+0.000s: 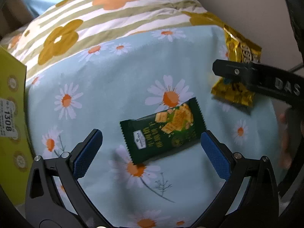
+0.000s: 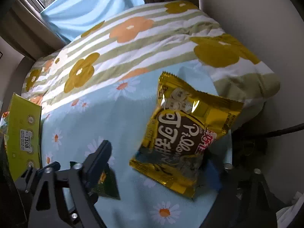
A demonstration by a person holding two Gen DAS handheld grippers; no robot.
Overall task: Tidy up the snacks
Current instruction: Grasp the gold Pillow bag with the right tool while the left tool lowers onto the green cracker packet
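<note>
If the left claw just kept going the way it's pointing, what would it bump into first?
Most likely the dark green snack packet, which lies on the daisy cloth just beyond the open left gripper, between its blue pads. Depth is hard to judge through this lens.

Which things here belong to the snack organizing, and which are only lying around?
For the job: green snack packet, gold snack bag, yellow-green box.
Only lying around: striped flower quilt, daisy sheet, blue curtain.

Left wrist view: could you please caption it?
Open left gripper above green snack pack on daisy cloth.
</note>
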